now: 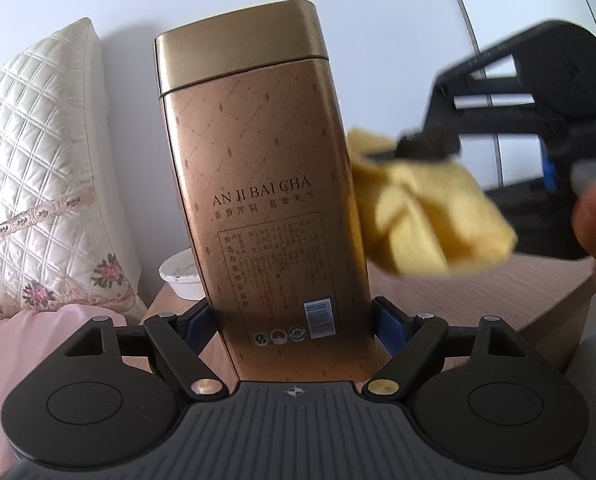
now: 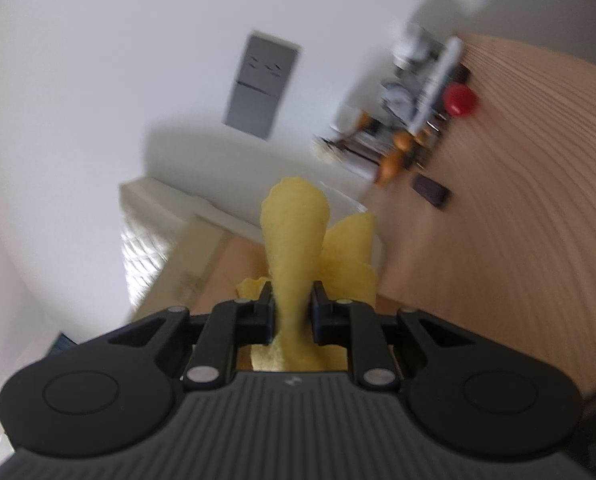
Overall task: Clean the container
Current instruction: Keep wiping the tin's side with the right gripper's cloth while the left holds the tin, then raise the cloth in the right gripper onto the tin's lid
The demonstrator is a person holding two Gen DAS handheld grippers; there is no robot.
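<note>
Above wooden table (image 1: 478,292), left jaws clamp upright tin (image 1: 265,200); right jaws pinch cloth (image 2: 293,240).

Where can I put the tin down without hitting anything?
Bare tabletop lies right of the tea tin, under the yellow cloth. The left side is crowded: a white bowl sits by the pillow.

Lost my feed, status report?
Left gripper clamped on gold tea tin, lid on. Right gripper shut on yellow cloth, beside tin's right side. Nothing blocking.

The tin (image 1: 265,200) stands on the table (image 1: 498,292), cloth (image 1: 430,216) to its right, bowl (image 1: 179,276) behind-left.
</note>
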